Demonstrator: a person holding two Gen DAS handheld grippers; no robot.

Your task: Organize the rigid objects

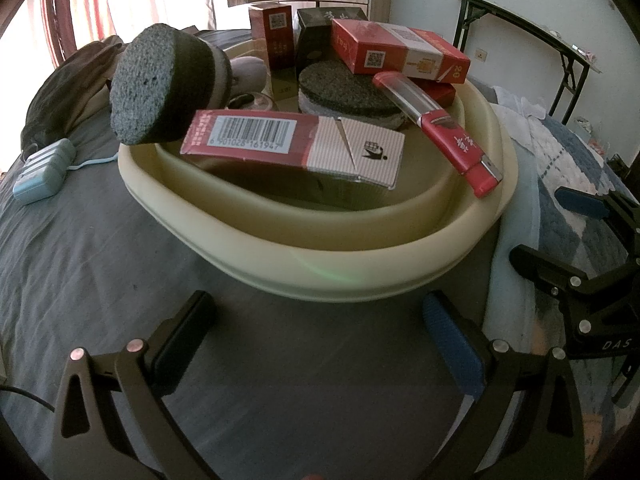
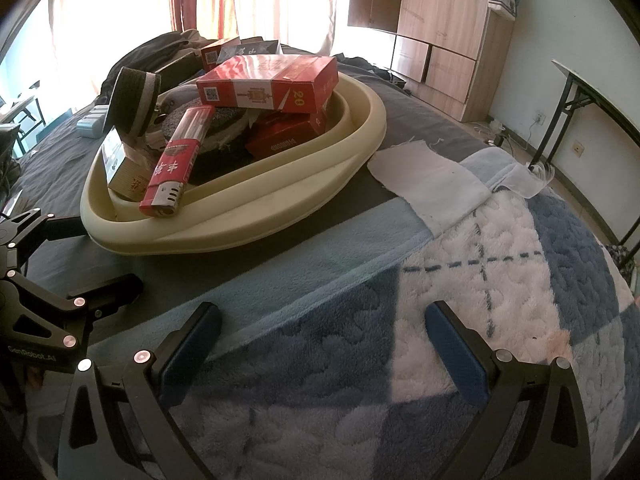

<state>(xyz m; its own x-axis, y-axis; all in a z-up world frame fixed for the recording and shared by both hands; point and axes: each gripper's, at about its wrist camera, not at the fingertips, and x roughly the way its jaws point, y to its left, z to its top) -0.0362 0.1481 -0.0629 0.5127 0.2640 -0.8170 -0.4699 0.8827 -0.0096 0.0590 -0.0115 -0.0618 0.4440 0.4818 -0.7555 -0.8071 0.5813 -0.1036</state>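
A cream basin (image 1: 360, 264) (image 2: 280, 208) stands on the bed, piled with rigid items. A round grey scouring pad (image 1: 160, 84) (image 2: 132, 100) leans on its far left rim. A barcoded pack (image 1: 292, 146) and a big red lighter (image 1: 448, 132) (image 2: 176, 164) lie near the front. Behind lies a red carton (image 1: 400, 50) (image 2: 268, 82) marked 20, and a flat grey pad (image 1: 344, 90). My left gripper (image 1: 320, 334) hovers open just before the basin, empty. My right gripper (image 2: 322, 342) is open and empty over the fleece blanket, right of the basin.
A pale blue device (image 1: 42, 172) with a cord lies left of the basin on the grey sheet (image 1: 100, 260). A blue-white fleece blanket (image 2: 500, 280) and a white cloth (image 2: 424, 180) cover the right side. A folding table (image 2: 592, 100) and wardrobe (image 2: 440, 32) stand beyond.
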